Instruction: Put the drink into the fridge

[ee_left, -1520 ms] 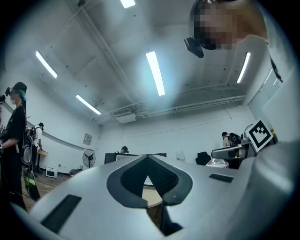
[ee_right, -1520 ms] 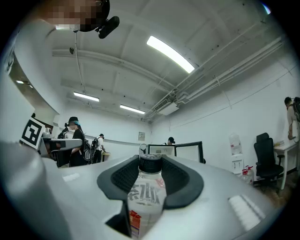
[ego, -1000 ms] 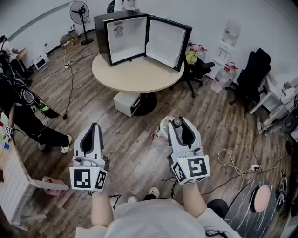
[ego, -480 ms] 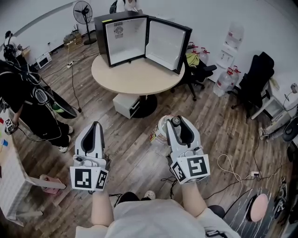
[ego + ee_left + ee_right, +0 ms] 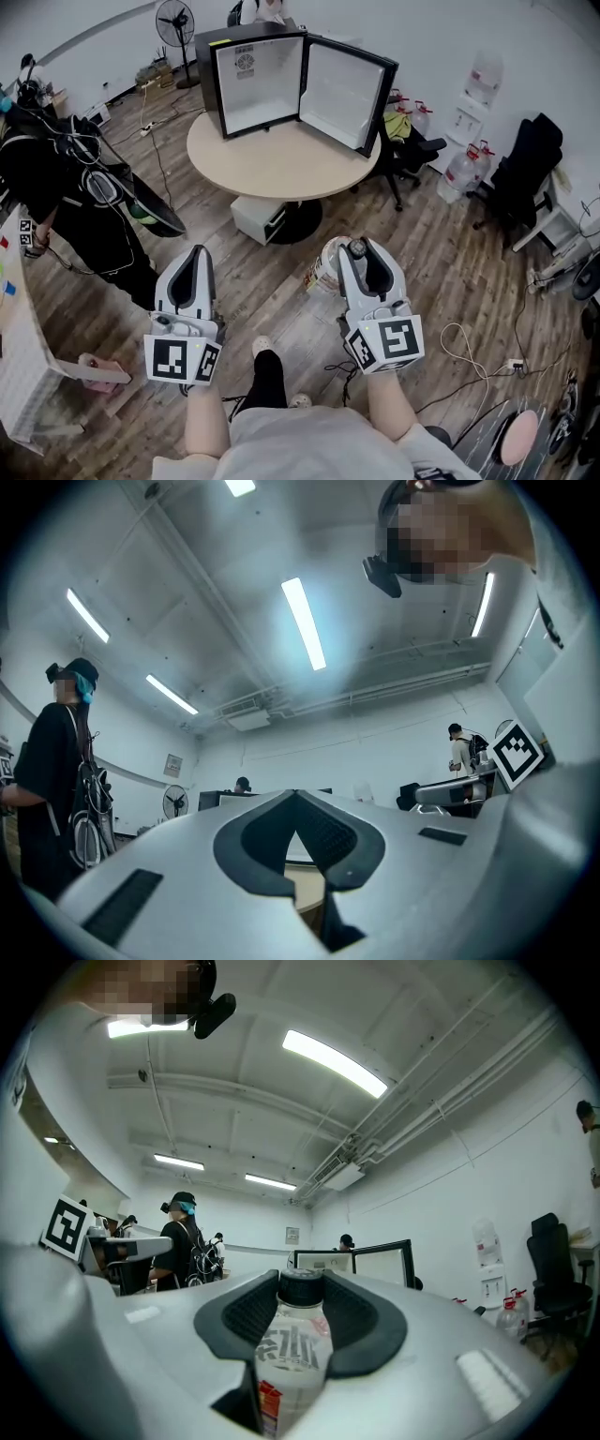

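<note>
My right gripper (image 5: 354,251) is shut on a drink bottle (image 5: 328,266), pale with a black cap and red print; in the right gripper view the bottle (image 5: 292,1354) stands upright between the dark pads. My left gripper (image 5: 191,264) is shut with nothing in it, its jaws meeting at the tips (image 5: 296,803). Ahead, a black mini fridge (image 5: 251,77) stands on a round beige table (image 5: 281,159), its door (image 5: 342,92) swung wide open and its white inside bare. Both grippers hang well short of the table, over the wooden floor.
A person in black (image 5: 75,202) stands at the left near a white board (image 5: 23,361). A white box (image 5: 264,211) sits under the table. Office chairs (image 5: 520,173), water jugs (image 5: 461,167), a floor fan (image 5: 174,19) and loose cables (image 5: 469,342) ring the room.
The view has drifted toward the table and fridge. The person in black has stepped closer from the left. Both grippers hold the same pose, the bottle still gripped.
</note>
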The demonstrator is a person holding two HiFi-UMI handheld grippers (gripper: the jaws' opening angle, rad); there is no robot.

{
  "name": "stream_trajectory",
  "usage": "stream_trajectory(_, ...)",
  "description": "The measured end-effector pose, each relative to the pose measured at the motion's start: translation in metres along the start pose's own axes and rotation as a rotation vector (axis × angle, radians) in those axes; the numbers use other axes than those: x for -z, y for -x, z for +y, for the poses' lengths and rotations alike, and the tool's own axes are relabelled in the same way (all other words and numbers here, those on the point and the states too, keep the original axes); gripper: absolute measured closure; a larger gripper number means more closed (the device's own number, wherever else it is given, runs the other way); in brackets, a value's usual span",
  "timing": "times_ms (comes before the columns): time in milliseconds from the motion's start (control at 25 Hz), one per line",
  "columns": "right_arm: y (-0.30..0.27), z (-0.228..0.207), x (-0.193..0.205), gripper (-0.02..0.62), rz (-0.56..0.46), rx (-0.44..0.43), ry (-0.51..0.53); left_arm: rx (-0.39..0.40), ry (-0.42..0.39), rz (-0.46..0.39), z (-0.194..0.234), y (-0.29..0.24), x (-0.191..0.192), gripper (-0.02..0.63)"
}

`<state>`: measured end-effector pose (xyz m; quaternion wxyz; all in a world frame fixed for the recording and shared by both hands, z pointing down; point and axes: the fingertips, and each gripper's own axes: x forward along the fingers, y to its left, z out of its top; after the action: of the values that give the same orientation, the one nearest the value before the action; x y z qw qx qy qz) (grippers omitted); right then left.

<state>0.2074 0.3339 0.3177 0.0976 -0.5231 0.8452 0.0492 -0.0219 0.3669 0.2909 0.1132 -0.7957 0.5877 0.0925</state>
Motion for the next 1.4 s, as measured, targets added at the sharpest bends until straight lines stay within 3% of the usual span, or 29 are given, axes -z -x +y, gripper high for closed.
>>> stream_trajectory(800, -0.206, -0.032, 0.024, 0.439, -0.023, 0.072, 0.016, 0.057, 0.028, -0.016, 0.127, -0.177, 0.045, 0.6)
stream_trajectory(1400, -0.297, -0.027, 0.045, 0.439, -0.019, 0.121, 0.03, 0.111, 0.074, -0.013, 0.193, -0.249, 0.08, 0.6)
